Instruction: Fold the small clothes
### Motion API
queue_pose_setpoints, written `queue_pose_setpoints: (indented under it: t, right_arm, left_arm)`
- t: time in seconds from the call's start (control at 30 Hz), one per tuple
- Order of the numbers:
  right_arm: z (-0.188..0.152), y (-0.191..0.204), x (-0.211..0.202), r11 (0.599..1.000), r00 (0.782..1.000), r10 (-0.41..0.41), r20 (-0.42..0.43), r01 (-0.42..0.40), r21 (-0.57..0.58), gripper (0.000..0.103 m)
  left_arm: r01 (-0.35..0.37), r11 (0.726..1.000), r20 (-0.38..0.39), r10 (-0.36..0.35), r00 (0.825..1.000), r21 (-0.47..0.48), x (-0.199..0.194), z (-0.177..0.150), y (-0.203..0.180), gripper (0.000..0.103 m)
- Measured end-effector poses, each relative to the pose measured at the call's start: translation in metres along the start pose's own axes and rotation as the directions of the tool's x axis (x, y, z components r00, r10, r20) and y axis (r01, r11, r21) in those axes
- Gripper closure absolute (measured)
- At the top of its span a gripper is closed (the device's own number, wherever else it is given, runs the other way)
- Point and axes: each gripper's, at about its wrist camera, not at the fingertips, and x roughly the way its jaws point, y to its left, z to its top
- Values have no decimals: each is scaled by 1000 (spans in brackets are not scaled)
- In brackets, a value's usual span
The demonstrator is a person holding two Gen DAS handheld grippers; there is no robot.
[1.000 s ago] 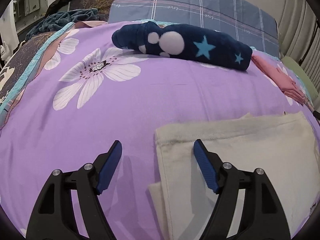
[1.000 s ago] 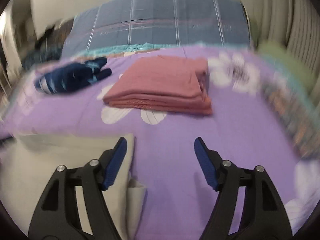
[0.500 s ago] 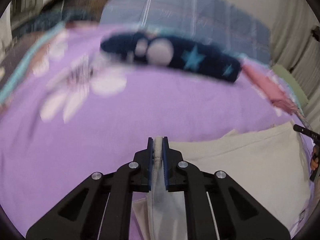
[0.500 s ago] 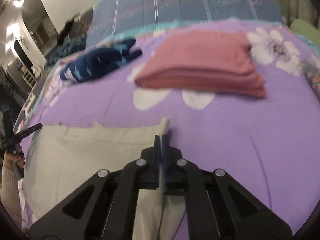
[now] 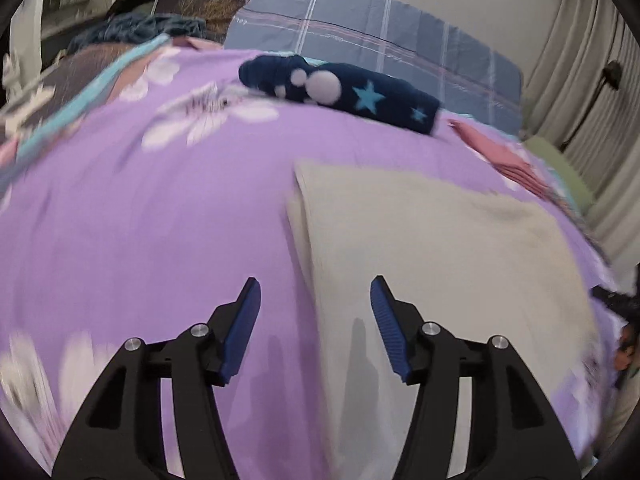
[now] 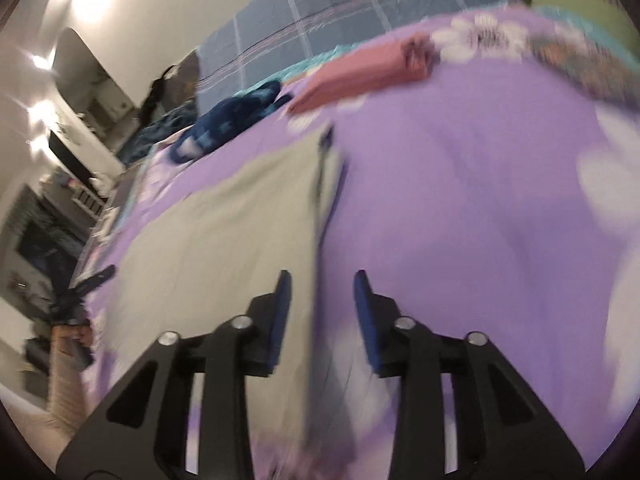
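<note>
A cream cloth (image 5: 432,264) lies folded flat on the purple flowered bedspread (image 5: 140,220). My left gripper (image 5: 315,308) hovers over the cloth's left edge, its jaws opening, with nothing pinched between the blue pads. In the right wrist view the same cream cloth (image 6: 224,240) stretches away to the left. My right gripper (image 6: 322,300) hangs above the cloth's right edge, jaws opening, and the pads press on nothing. The picture is blurred by motion.
A navy star-patterned garment (image 5: 340,92) and a folded pink garment (image 5: 504,156) lie farther up the bed, the pink one also as folded pink garment (image 6: 368,76). A blue checked pillow (image 5: 372,48) stands at the head. A person's hand (image 6: 72,332) shows at the left.
Both grippers shut on the cloth's near corners, carried them forward over the cloth, and now stand apart with the cloth released and lying folded.
</note>
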Motion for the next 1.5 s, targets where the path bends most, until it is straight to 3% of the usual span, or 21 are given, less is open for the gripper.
queue_pose_setpoints:
  t: [0.07,0.2,0.27,0.3,0.37,0.47,0.5,0.57,0.67,0.73,0.83,0.97,1.07,1.17,1.23,1.3,1.43,1.5]
  right_arm:
    - [-29,7,-11,999,999,33,-12,-33,-7,77]
    - [-46,22,-16,998,1000,23,-10,-24,-54,76]
    - [-47,24,-12,999,1000,6,-14,-7,-48,84]
    - [-46,24,-11,999,1000,2,-14,-3,-48,91]
    - [-46,20,-12,999,1000,-9,-4,9,-34,92]
    - [-46,14,-16,1000,1000,7,8,-7,-24,88]
    - [-47,13,-16,1000,1000,10,7,-10,-23,78]
    - [-48,12,-13,1000,1000,17,-3,-17,-23,74]
    - [-52,17,-5,999,999,34,-12,-34,-40,75]
    - [-52,17,-5,999,999,41,17,-41,-36,99]
    - [-48,13,-20,998,994,68,83,-69,12,100]
    - [-48,14,-54,987,976,155,152,-160,17,101]
    - [-58,16,-63,995,986,96,139,-90,-49,101]
    - [-77,7,-39,999,999,7,35,-6,-42,101]
    - [-84,-1,-26,999,999,-37,-1,37,-31,99]
    - [-84,-7,-29,1000,1000,-13,14,13,12,95]
    - [-75,4,-48,999,997,-23,73,25,-21,91]
    - [-71,15,-54,998,995,-4,100,10,-59,91]
  left_arm:
    - [31,1000,-27,-31,999,6,-13,-25,-7,46]
    - [35,998,-57,-32,998,56,-23,-61,-24,46]
    - [29,999,-66,-26,997,46,-22,-69,-26,48]
    - [26,999,-57,-24,998,34,-23,-72,-25,54]
    - [22,1000,-48,-21,999,15,-26,-74,-24,58]
    - [25,1000,-34,-25,999,-5,-34,-77,-21,58]
    - [22,1000,-31,-22,999,0,-36,-78,-22,58]
    - [14,1000,-34,-13,999,11,-35,-78,-23,58]
    - [-8,1000,-35,9,999,19,-32,-75,-24,71]
    - [-28,1000,-18,29,999,10,-34,-72,-22,101]
    - [10,999,17,-9,1000,-37,-47,-64,-16,101]
    - [53,999,53,-52,997,-4,-71,-61,-21,102]
    - [0,998,4,0,1000,65,-67,-72,-21,101]
    - [-24,999,-93,28,995,47,-40,-92,-9,100]
    - [-8,999,-59,10,998,41,-39,-97,-6,99]
    - [-17,1000,-59,18,998,18,-42,-94,-3,93]
    - [-103,992,-25,105,994,75,-61,-88,-14,88]
    - [-47,996,36,44,998,79,-75,-80,-26,88]
